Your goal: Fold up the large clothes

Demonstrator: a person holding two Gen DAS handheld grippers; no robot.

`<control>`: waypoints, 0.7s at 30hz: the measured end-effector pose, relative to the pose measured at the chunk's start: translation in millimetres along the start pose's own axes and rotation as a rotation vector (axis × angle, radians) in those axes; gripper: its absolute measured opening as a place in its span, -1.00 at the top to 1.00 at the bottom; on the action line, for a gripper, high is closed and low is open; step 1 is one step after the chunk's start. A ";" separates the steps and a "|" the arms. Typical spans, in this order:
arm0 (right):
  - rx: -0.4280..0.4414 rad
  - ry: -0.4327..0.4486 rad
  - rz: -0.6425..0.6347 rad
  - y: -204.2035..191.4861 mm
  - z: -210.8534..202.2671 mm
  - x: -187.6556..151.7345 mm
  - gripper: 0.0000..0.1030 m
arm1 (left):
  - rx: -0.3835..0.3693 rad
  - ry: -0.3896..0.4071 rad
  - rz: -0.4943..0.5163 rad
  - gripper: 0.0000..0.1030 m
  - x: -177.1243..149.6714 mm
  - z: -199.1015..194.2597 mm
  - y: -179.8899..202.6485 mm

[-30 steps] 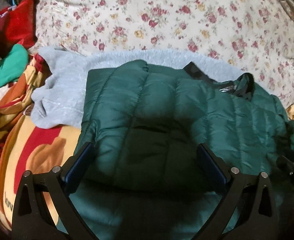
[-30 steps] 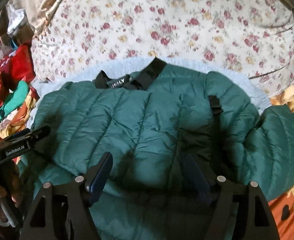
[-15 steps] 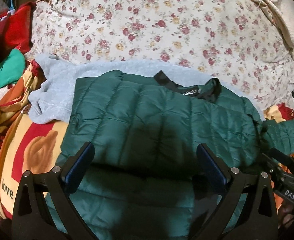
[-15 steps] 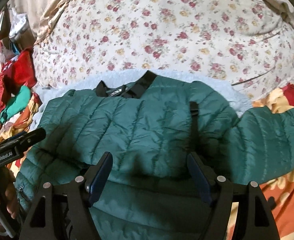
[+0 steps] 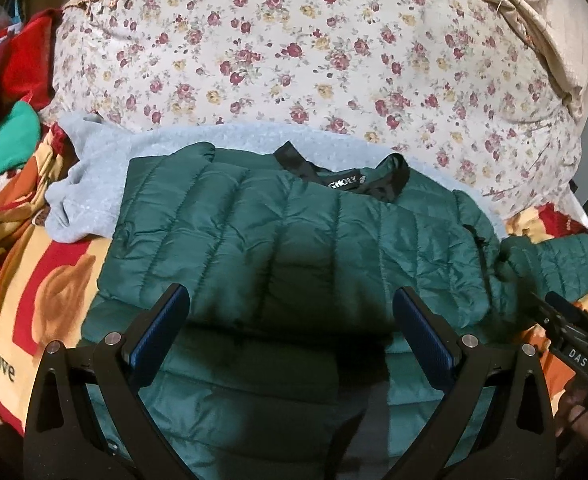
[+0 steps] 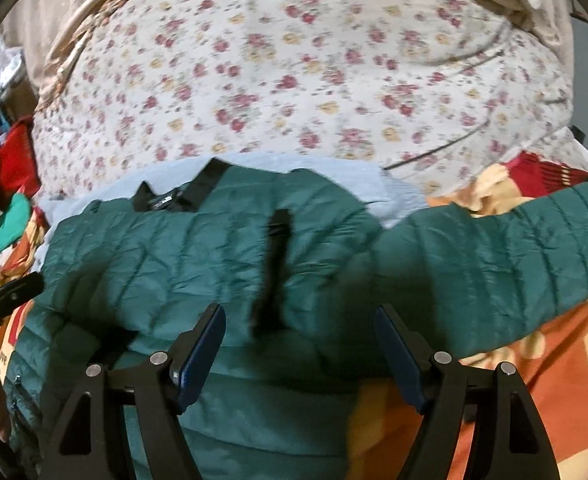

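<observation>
Right wrist view first: the green puffer jacket [image 6: 214, 264] lies flat on the bed, collar [image 6: 182, 196] away from us, hem toward the camera, and its one sleeve [image 6: 505, 256] runs out long to the right across the orange patterned blanket [image 6: 533, 360]. That sleeve is the piece that matters. Its long axis lies sideways, and the right gripper [image 6: 299, 354] is plainly the nearer of the two; jaws spread wide, nothing between them, hovering over the lower right of the body. From the left wrist view, the left gripper [image 5: 290, 330] is likewise wide open and empty above the jacket's middle, with a fold line across the body just ahead of its fingers. The picture on the right is smeared, so where the cuff ends I can't quite say. Room to work looks decent: bare blanket right of the sleeve, a grey fleece [image 5: 94, 184] beneath the shoulders, floral bedding [image 5: 313, 60] beyond, clutter off left.
</observation>
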State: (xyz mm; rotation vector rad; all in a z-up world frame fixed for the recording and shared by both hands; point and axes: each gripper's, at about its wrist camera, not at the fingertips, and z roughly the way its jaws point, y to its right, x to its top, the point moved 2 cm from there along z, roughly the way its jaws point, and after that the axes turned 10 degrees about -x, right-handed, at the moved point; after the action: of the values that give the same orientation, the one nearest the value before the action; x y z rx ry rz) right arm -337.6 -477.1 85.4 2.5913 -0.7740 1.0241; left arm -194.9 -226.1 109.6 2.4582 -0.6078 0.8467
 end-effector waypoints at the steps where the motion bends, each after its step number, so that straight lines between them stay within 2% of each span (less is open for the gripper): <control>1: -0.010 -0.001 0.010 8.0 0.4 0.2 -0.45 | -0.003 0.007 0.001 -0.98 0.3 -1.8 2.1; 7: -0.058 -0.018 0.047 42.0 3.3 -1.4 -0.45 | 0.001 0.045 0.024 -0.98 6.2 -13.2 10.4; 12: -0.106 -0.018 0.057 67.4 5.4 -0.4 -0.45 | -0.013 0.044 -0.003 -0.98 8.2 -15.5 6.6; 21: -0.202 -0.022 0.109 118.3 14.2 4.7 -0.45 | 0.017 0.040 0.001 -0.98 5.3 -11.4 -1.5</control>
State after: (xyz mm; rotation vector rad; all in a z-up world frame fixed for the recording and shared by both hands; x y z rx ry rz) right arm -393.0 -582.7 82.5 2.4157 -0.9800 0.8970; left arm -195.4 -219.9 120.7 2.4501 -0.5901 0.9022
